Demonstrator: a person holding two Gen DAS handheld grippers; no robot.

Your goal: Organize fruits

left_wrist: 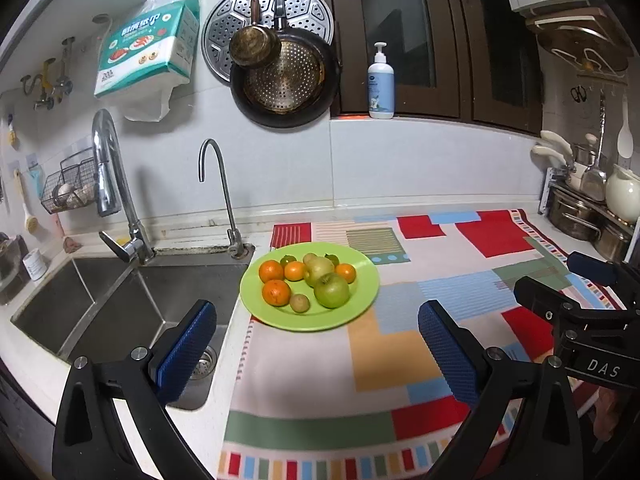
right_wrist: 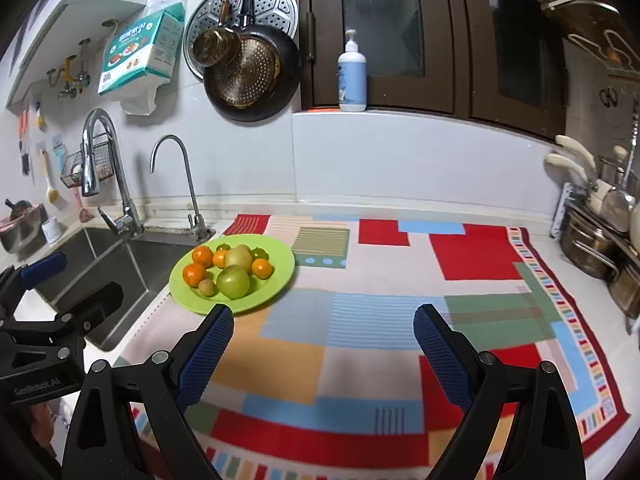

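My left gripper (left_wrist: 316, 344) and right gripper (right_wrist: 323, 346) look alike: black triangular-cutout arms, silver pivot screws, blue textured pads (right_wrist: 208, 354); white lettering marks each body seen from the other's camera.

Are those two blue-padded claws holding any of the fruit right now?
No. The left gripper and right gripper are both open and empty; all the fruit sits on the green plate.

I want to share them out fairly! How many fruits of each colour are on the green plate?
Fruits on the green plate:
Orange fruits: 4
Small dark green fruits: 2
Green apple: 1
Yellow-green pear: 1
Small brownish-green fruit: 1
Total: 9
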